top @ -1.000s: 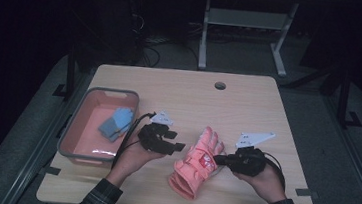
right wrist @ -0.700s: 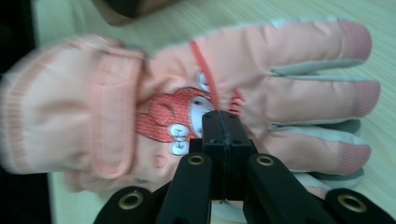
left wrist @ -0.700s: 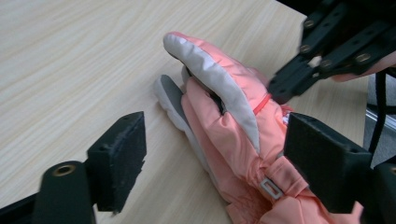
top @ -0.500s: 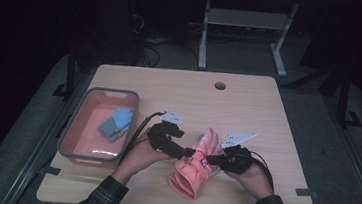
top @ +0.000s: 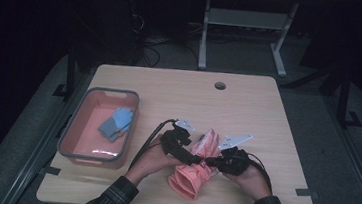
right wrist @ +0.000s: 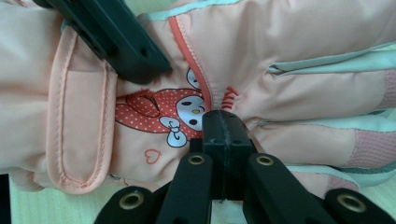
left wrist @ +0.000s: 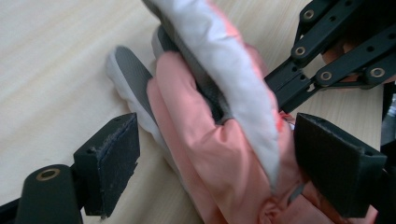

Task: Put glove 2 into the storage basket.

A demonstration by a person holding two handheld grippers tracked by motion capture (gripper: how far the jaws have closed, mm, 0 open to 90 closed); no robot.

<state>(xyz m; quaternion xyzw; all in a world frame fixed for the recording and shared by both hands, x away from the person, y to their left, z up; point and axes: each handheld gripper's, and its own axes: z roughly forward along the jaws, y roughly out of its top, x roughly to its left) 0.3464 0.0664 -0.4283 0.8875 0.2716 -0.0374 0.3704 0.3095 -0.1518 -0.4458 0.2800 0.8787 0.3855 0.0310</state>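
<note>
High view: one pink glove (top: pixel 193 171), one blue glove (top: pixel 116 123); left gripper (top: pixel 192 158) has just spread around it, right gripper (top: pixel 212 162) pinches its cartoon-printed back.

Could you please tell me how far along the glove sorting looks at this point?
Done, it seems: a blue-grey glove already lies in the pink bin. In hand: the pink glove lies on the table; the right gripper has its jaws shut against the fabric, while the left gripper has just been opening its jaws, which straddle the glove without pressing. Left, probably: gripping it and carrying it to the bin.
</note>
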